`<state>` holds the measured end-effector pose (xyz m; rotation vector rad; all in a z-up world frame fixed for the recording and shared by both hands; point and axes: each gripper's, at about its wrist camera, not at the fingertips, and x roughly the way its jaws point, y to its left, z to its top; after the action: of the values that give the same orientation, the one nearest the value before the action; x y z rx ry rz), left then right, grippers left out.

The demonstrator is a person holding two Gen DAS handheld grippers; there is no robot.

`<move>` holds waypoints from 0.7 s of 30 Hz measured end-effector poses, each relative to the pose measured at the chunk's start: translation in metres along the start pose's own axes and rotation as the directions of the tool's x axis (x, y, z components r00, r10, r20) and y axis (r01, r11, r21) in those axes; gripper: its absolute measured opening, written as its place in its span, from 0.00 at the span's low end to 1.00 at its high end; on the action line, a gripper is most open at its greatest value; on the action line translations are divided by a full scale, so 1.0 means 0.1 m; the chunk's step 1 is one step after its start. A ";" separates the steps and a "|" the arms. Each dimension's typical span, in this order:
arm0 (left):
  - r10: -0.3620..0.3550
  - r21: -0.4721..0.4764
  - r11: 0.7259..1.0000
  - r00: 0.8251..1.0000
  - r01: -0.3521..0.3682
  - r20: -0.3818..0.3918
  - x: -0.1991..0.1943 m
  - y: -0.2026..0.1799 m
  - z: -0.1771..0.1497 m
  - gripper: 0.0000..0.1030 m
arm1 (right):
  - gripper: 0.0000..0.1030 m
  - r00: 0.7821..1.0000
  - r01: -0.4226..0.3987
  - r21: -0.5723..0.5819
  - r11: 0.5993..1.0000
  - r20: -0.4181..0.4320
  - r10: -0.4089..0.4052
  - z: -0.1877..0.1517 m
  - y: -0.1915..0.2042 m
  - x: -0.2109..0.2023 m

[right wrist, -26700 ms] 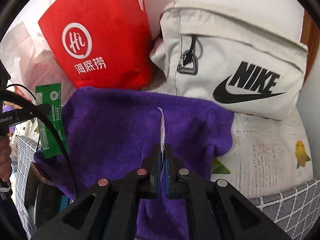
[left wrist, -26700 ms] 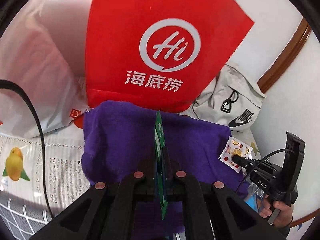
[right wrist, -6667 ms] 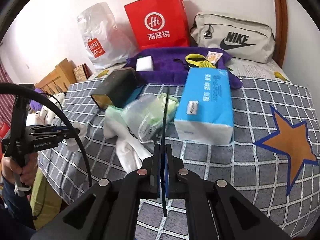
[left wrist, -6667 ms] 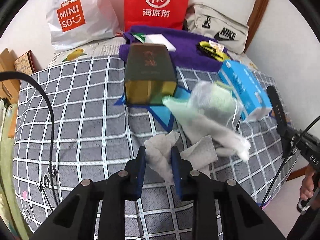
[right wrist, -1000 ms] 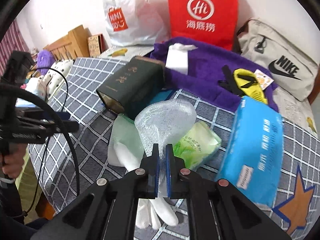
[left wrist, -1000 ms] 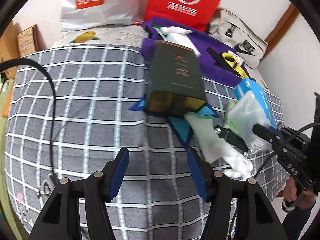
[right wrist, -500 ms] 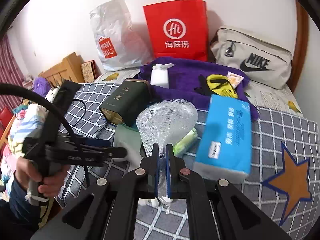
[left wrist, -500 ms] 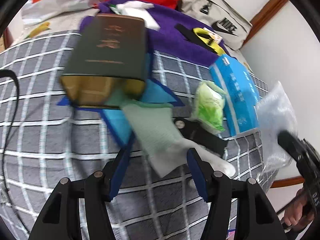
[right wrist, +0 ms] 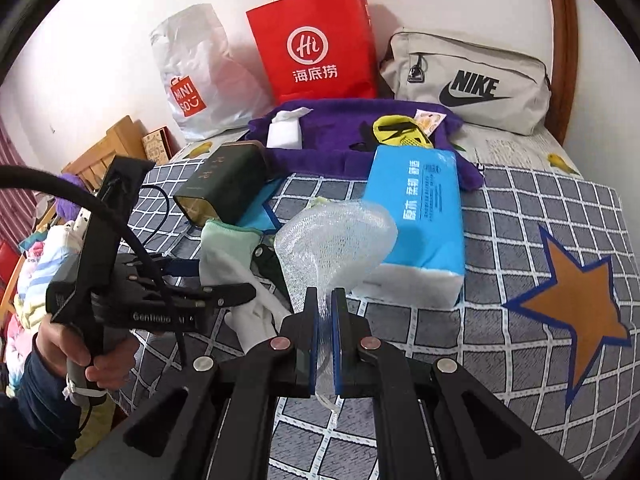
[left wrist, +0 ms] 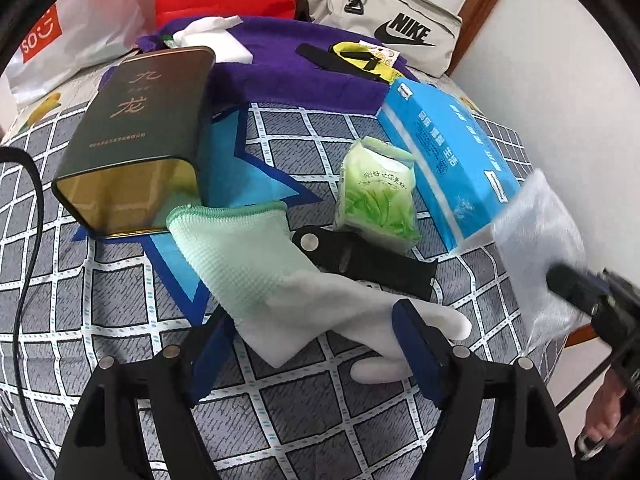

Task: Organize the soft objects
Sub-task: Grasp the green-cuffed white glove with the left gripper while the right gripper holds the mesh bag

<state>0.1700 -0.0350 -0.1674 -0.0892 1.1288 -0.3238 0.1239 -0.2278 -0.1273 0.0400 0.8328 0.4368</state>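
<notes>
- Glove lies flat on near bed, straddled by left gripper, jaws opening, not yet pinched
- Foam net is pinched in closed right gripper
- Glove palm should be centred before closing

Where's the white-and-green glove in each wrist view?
Left wrist: the glove lies centre frame on the checked bedspread, cuff toward the dark tin, fingertips between the opening jaws of the left gripper, untouched.
Right wrist: the glove is left of centre, partly hidden behind the left gripper and the mesh bag.
Shared landmark: the blue tissue pack.
</notes>
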 end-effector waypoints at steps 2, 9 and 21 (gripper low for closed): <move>-0.005 -0.006 1.000 1.000 0.005 0.009 0.00 0.01 0.01 0.74 | 0.06 1.000 0.003 0.007 1.000 -0.006 -0.003 -0.03 0.00 0.02; -0.042 -0.005 0.999 0.999 0.042 0.014 -0.03 0.04 0.01 0.25 | 0.06 1.000 0.004 0.031 0.999 -0.014 -0.004 -0.12 0.00 0.05; -0.089 0.018 0.996 0.994 0.088 0.069 -0.48 0.05 0.03 0.17 | 0.06 0.996 0.092 0.057 0.994 0.016 -0.093 -0.06 0.11 -0.08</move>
<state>0.1549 -0.0162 -0.1251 -0.1371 1.0546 -0.4048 0.1115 -0.2220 -0.1237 0.0569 0.8246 0.3258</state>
